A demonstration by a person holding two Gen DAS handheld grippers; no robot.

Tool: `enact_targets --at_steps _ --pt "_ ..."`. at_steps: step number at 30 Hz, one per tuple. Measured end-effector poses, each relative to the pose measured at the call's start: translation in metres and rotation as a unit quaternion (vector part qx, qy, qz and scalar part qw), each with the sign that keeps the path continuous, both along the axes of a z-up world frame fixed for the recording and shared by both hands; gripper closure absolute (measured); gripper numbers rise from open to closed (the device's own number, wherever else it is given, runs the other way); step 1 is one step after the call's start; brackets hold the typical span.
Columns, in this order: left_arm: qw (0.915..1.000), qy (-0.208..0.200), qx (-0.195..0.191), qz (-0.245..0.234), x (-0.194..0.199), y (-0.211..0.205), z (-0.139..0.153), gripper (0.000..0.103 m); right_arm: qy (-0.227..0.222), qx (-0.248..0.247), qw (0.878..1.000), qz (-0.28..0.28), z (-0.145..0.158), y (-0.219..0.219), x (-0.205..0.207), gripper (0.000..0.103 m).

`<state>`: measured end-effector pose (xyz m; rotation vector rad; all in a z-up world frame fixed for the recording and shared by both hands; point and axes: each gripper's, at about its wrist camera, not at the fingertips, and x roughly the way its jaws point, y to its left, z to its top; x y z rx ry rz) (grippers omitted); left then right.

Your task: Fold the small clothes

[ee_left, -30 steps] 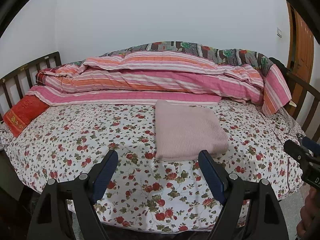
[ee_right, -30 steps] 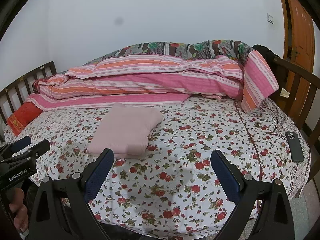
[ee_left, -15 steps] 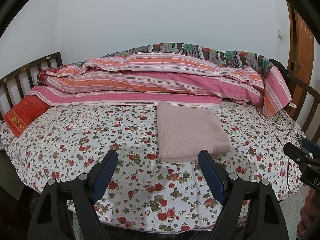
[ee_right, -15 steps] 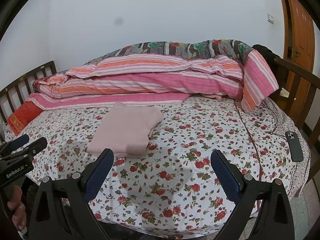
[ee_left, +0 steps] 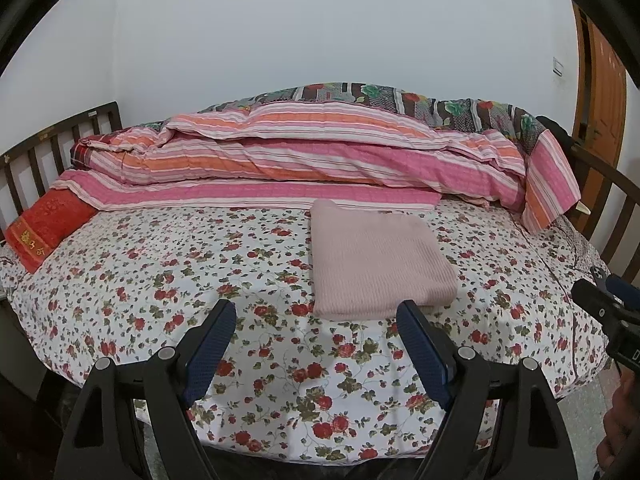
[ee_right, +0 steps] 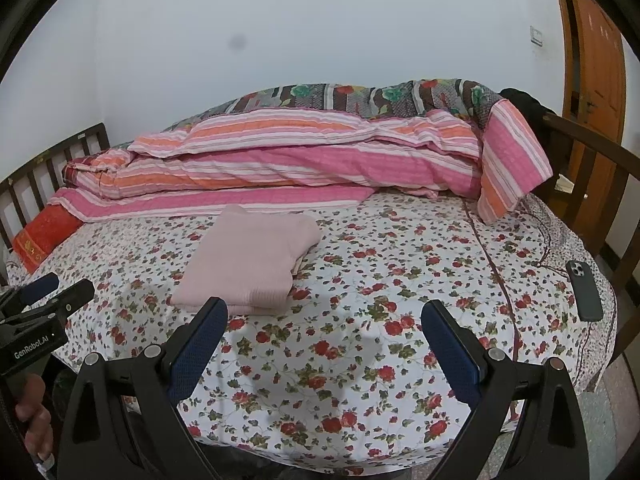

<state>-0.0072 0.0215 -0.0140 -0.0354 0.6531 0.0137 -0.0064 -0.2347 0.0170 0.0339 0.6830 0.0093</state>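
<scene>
A pale pink knitted garment (ee_left: pixel 376 260) lies folded in a neat rectangle on the floral bed sheet (ee_left: pixel 160 272). My left gripper (ee_left: pixel 316 312) hovers open just in front of the garment's near edge, nothing between its blue pads. In the right wrist view the same folded garment (ee_right: pixel 248 260) sits to the upper left. My right gripper (ee_right: pixel 324 312) is open over bare sheet (ee_right: pixel 400 280) to the right of the garment, holding nothing. Each gripper shows at the edge of the other's view, held by a hand.
A rolled pink and orange striped quilt (ee_left: pixel 304 152) lies along the far side of the bed. A red pillow (ee_left: pixel 44 228) rests by the slatted wooden frame at left. A dark phone (ee_right: pixel 584 290) lies near the bed's right edge, beside the wooden rail and door.
</scene>
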Motion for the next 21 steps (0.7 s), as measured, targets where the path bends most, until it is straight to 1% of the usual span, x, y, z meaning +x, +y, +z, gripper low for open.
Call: enact_targets --at_steps 11,21 --pt "1.0 0.0 0.0 0.0 0.001 0.001 0.0 0.022 0.003 0.0 1.0 0.001 0.0 0.001 0.001 0.007" --pt "1.0 0.0 0.0 -0.006 0.011 0.009 -0.005 0.022 0.002 -0.001 1.0 0.0 -0.004 0.001 0.009 0.007"
